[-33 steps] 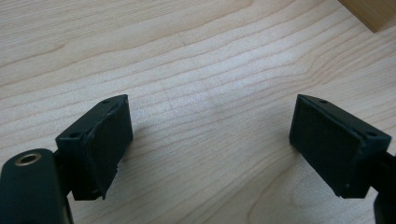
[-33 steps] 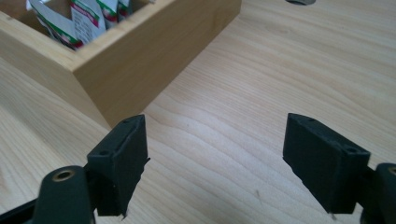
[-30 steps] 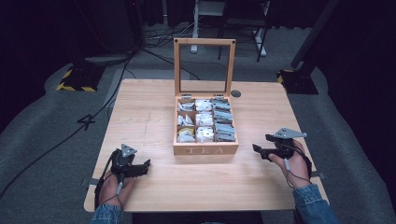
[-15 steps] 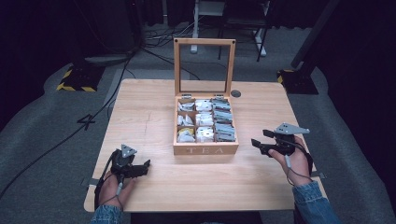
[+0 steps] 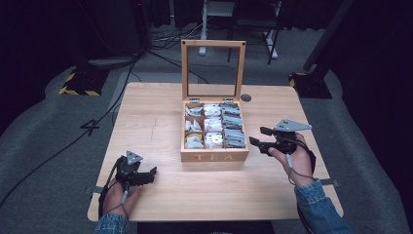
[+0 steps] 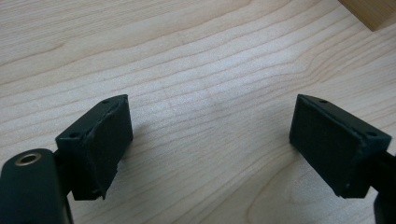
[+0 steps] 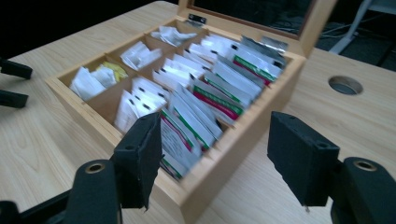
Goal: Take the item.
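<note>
**Tea box open, both tools empty**

Left tool (image 5: 152, 172) rests on the bench (image 5: 146, 112), jaws apart, holding nothing. The box (image 5: 214, 157) sits mid-bench, lid (image 5: 212, 43) upright, sachets (image 7: 205, 95) packed on edge in its compartments. Right tool (image 7: 212, 156) hovers just beside the box's right wall, jaws wide. Sachets are probably light, thin and slippery: pinch one by its top edge

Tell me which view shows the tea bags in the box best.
The right gripper view: the tea bags stand close, with their coloured labels and the dividers visible. The high view shows them small, as pale patches. The left gripper view catches just a corner of the box.
</note>
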